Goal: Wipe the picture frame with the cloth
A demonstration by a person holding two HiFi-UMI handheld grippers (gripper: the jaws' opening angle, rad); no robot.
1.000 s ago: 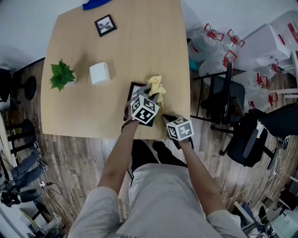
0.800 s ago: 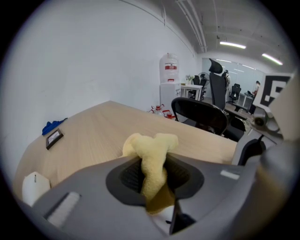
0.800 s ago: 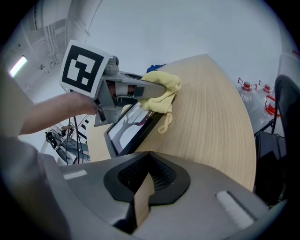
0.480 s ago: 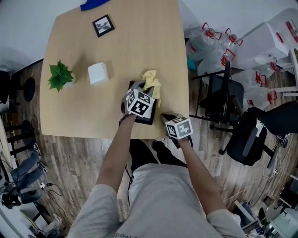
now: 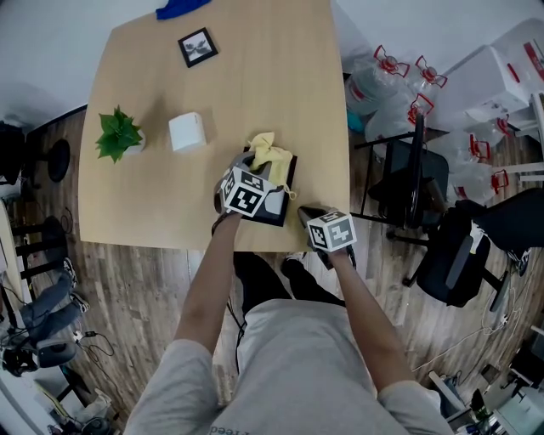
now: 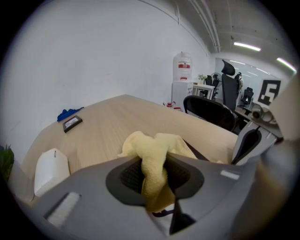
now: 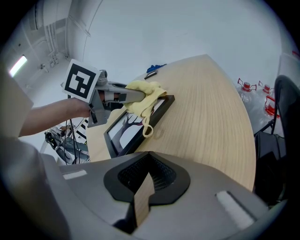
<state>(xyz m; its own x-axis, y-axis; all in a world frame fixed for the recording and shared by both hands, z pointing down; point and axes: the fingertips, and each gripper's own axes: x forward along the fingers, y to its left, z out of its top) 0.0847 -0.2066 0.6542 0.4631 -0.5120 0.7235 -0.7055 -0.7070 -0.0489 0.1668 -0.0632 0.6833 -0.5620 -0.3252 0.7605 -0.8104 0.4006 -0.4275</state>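
Note:
A black picture frame [image 5: 280,204] with a tree print lies flat near the table's front edge; it also shows in the right gripper view [image 7: 129,126]. My left gripper [image 5: 255,168] is over the frame's far end and is shut on a yellow cloth [image 5: 267,151]. The cloth [image 6: 152,164] is pinched between the jaws and bunches out ahead of them. From the right gripper view, the cloth [image 7: 143,96] drapes onto the frame's far corner. My right gripper [image 5: 309,214] rests at the table edge, right of the frame, with its jaws together and nothing in them.
On the wooden table [image 5: 255,76] stand a white box [image 5: 187,132] and a small green plant [image 5: 119,134] at the left. A small framed picture [image 5: 197,47] and a blue cloth [image 5: 178,7] lie at the far end. A black office chair [image 5: 408,178] and bags stand to the right.
My left gripper has carried the yellow cloth leftward across the far end of the frame. The right gripper has stayed at the table edge.

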